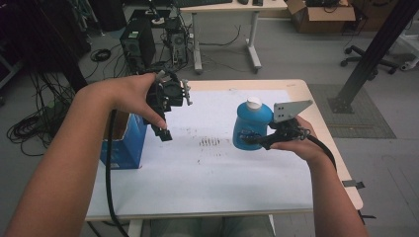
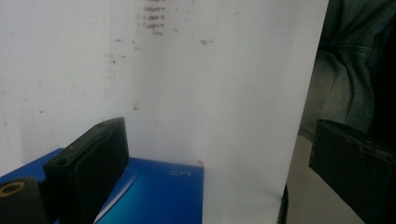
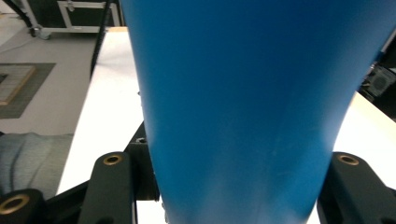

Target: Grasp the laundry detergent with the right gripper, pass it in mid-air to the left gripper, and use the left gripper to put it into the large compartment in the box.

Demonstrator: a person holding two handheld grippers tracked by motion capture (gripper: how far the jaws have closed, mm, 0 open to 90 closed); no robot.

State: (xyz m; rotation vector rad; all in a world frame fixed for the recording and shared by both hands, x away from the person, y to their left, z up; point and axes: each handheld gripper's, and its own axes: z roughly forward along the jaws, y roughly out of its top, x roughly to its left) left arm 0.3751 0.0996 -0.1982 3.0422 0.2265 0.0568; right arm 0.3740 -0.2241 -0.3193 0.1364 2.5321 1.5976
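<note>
Black jaws of the right gripper [image 1: 253, 139] clamp the blue bottle [image 1: 251, 123] at its lower body, one jaw on each flank, bottle upright with its white cap [image 1: 254, 102] on top, held clear above the white sheet [image 1: 217, 168] covering the table. Left gripper [image 1: 165, 132] hangs with jaws spread wide and empty, just above the open blue box [image 1: 123, 148] at the table's left edge. Judgement: the carry is in hand — keep the bottle vertical, grip firm and low, travel level toward the box, and keep the left gripper out of the path.
</note>
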